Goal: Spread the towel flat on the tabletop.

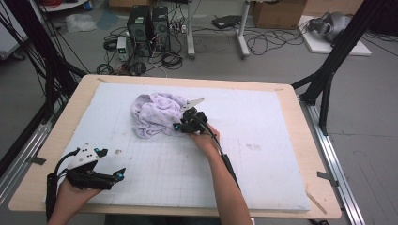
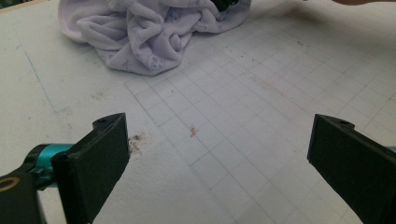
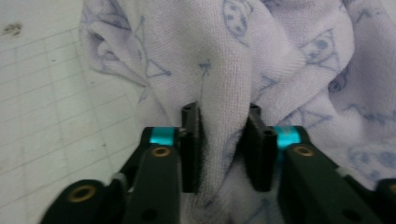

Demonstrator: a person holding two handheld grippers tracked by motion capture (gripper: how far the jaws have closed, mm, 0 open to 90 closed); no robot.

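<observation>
Black tongs (image 3: 223,144) with teal collars, brass screws, trailing black cables, bare forearms.

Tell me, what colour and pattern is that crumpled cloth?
The cloth is pale lilac with small blue printed figures, clearest in the right gripper view.

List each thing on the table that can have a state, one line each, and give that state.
Towel: crumpled in a heap, one fold pinched.
Right hand-held gripper: shut on a fold of the towel.
Left hand-held gripper: open, nothing between its jaws, apart from the towel.
</observation>
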